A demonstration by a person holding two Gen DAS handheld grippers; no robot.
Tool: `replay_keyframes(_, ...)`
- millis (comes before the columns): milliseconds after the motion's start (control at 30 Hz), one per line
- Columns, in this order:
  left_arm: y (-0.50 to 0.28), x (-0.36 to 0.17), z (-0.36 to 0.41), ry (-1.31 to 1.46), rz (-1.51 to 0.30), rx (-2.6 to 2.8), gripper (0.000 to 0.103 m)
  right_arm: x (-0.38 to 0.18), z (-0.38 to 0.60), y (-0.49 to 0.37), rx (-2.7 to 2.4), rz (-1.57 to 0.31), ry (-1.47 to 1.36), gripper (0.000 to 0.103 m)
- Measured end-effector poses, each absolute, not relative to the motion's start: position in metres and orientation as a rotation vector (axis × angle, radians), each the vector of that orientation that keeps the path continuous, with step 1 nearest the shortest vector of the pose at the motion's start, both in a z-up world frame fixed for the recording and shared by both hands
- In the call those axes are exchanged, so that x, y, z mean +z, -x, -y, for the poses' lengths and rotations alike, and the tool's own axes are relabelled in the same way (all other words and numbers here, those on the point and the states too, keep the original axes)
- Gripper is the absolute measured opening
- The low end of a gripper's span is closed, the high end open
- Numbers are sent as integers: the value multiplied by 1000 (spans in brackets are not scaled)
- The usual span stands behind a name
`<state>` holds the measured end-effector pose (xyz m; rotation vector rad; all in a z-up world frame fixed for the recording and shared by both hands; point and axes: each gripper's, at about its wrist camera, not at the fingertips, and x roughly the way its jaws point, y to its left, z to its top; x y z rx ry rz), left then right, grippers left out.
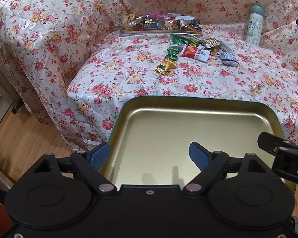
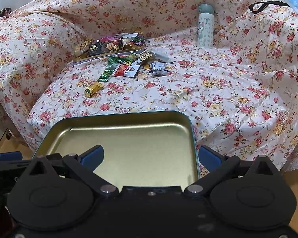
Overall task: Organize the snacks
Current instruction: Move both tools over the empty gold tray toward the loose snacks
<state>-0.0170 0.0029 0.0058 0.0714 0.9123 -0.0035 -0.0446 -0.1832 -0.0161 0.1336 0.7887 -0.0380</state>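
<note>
Two grippers meet at one empty gold-lined tin tray (image 1: 188,127) with a teal outer rim, at the near edge of a sofa draped in floral cloth (image 1: 129,75). Left gripper (image 1: 149,154): blue-padded fingers spread wide, straddling the tray's left wall — one pad outside it, the other over the bare gold floor, neither pressing. Right gripper (image 2: 151,156): fingers likewise apart, straddling the tray's right wall, left pad over the floor, right pad outside the rim; no clamp visible. Part of the right gripper also shows at the right edge of the left wrist view.

Snacks lie well apart from this tray, farther back on the seat. A second tin (image 2: 109,54) near the backrest is heaped with wrapped sweets. Just in front of it, a loose cluster on the cloth — gold-wrapped candy (image 2: 93,89) nearest, green-wrapped candy (image 2: 105,75) behind it, then red-and-white packet (image 2: 127,70) and white-and-navy packet (image 2: 159,68) to the right.

Pale patterned bottle (image 2: 205,25) stands upright against the backrest, right of the snacks. Wood floor (image 1: 19,134) shows at lower left.
</note>
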Motion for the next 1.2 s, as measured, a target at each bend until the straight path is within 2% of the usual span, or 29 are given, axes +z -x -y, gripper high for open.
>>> replay_keyframes(367, 19, 5, 2, -130, -914, 1, 87, -16, 183, 45, -35, -790, -133, 103)
replay_keyframes(1200, 19, 10, -8, -51, -881, 2, 87, -19, 183, 44, -32, -795, -132, 103)
